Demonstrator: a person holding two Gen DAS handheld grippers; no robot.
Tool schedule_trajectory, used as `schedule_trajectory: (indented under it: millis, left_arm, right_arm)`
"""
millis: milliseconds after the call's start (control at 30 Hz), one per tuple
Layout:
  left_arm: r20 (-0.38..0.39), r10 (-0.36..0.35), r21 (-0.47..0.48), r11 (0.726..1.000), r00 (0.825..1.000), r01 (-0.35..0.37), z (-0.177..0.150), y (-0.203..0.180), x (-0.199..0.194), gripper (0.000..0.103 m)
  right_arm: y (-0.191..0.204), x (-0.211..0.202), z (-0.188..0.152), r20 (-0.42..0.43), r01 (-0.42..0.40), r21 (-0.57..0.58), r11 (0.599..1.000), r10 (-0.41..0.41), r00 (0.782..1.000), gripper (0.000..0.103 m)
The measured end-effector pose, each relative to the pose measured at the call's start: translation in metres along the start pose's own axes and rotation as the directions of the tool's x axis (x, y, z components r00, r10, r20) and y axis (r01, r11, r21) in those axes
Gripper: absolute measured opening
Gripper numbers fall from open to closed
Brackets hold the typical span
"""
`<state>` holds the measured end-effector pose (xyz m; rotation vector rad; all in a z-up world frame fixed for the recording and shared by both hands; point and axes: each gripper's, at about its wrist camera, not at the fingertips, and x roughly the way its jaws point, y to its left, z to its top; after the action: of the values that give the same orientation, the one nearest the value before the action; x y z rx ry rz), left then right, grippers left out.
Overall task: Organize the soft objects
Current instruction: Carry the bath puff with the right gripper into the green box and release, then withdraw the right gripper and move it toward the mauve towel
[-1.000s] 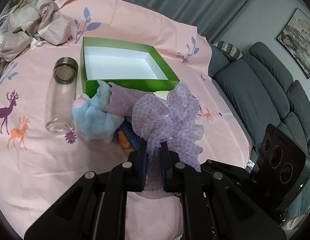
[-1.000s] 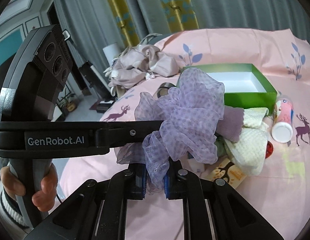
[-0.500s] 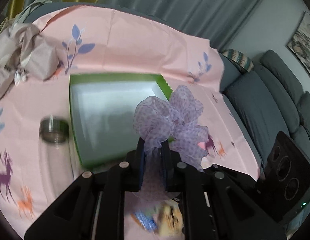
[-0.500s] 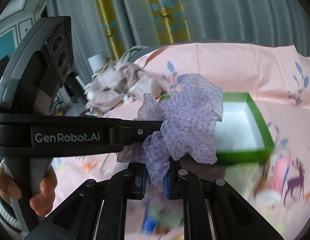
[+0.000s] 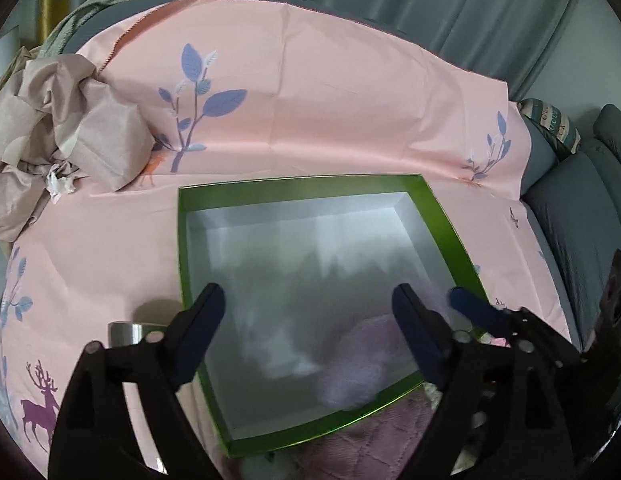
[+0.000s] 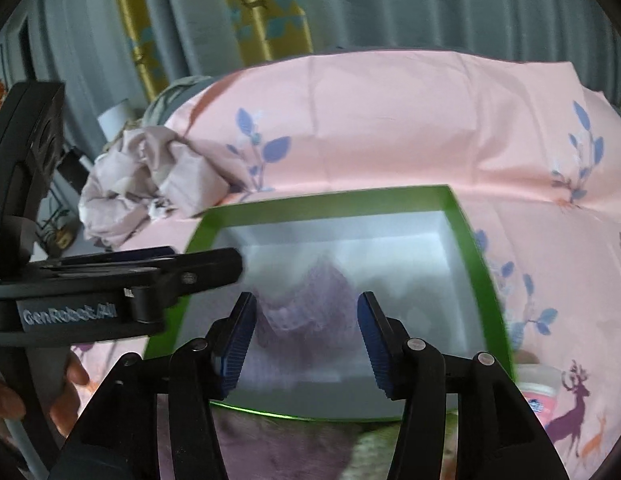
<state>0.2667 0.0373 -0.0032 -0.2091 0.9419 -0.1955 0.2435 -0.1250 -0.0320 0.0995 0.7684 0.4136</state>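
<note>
- The left claw [image 5: 306,322] is spread wide, holding nothing.
- The right claw [image 6: 306,330] is spread wide too.
- The blurry purple bow [image 6: 306,312] is in the green box [image 6: 470,248], near side.

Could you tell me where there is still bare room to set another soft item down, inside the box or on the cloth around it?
Inside the green box, the white floor toward its far wall is bare; the lilac scrunchie fills the near right corner. The pink cloth beyond the box is open, bordered left by the crumpled beige fabric. The near edge is crowded with soft items.
</note>
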Motion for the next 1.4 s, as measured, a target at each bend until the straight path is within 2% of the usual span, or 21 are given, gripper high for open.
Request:
schedule_trajectory:
  millis: [67,100,200,367,467,700,767,1000,1133,1267,1400]
  left_arm:
    - [-0.002,-0.003,-0.011,1.000,1.000,0.003,-0.002,0.003,-0.006,0.102]
    - [0.003,-0.005,-0.016,1.000,1.000,0.005,-0.004,0.004,-0.011,0.102]
    - [0.013,0.004,-0.020,1.000,1.000,-0.003,-0.012,0.005,-0.025,0.102]
    - [0.035,0.005,-0.012,1.000,0.999,-0.005,-0.037,0.004,-0.056,0.102]
    - [0.038,-0.010,-0.011,1.000,0.999,0.011,-0.060,0.001,-0.073,0.102]
    - [0.028,-0.051,-0.050,0.997,0.998,0.052,-0.119,-0.004,-0.099,0.102]
    - [0.024,-0.088,-0.083,0.992,0.996,0.090,-0.138,-0.001,-0.104,0.102]
    - [0.043,-0.101,-0.088,0.991,0.994,0.105,-0.186,-0.001,-0.123,0.102]
    - [0.061,-0.092,-0.062,0.993,0.994,0.095,-0.197,-0.006,-0.130,0.102]
    - [0.078,-0.059,0.010,0.998,0.995,0.058,-0.200,-0.018,-0.136,0.102]
    - [0.081,-0.092,0.032,0.996,0.992,0.089,-0.197,-0.024,-0.137,0.102]
  right_arm:
    - [-0.009,-0.010,-0.002,0.010,-0.001,0.025,1.000,0.001,1.000,0.059]
    - [-0.012,-0.015,-0.004,0.014,0.001,0.037,0.999,-0.001,1.000,0.063]
    - [-0.019,-0.033,-0.013,0.023,0.005,0.057,0.998,-0.006,1.000,0.065]
    - [-0.022,-0.074,-0.041,0.045,-0.048,0.087,0.995,0.045,0.998,0.065]
    - [-0.022,-0.097,-0.063,0.054,-0.066,0.100,0.993,0.061,0.997,0.065]
    - [-0.017,-0.135,-0.112,0.049,-0.046,0.104,0.993,0.041,0.998,0.065]
    - [-0.015,-0.142,-0.125,0.048,-0.058,0.118,0.991,0.053,0.997,0.065]
    - [-0.003,-0.160,-0.165,0.055,-0.113,0.155,0.981,0.106,0.993,0.065]
    - [0.005,-0.167,-0.169,0.069,-0.117,0.150,0.982,0.108,0.992,0.065]
    - [0.019,-0.176,-0.171,0.077,-0.090,0.117,0.989,0.081,0.994,0.065]
    - [0.031,-0.186,-0.173,0.090,-0.056,0.076,0.996,0.049,0.995,0.065]
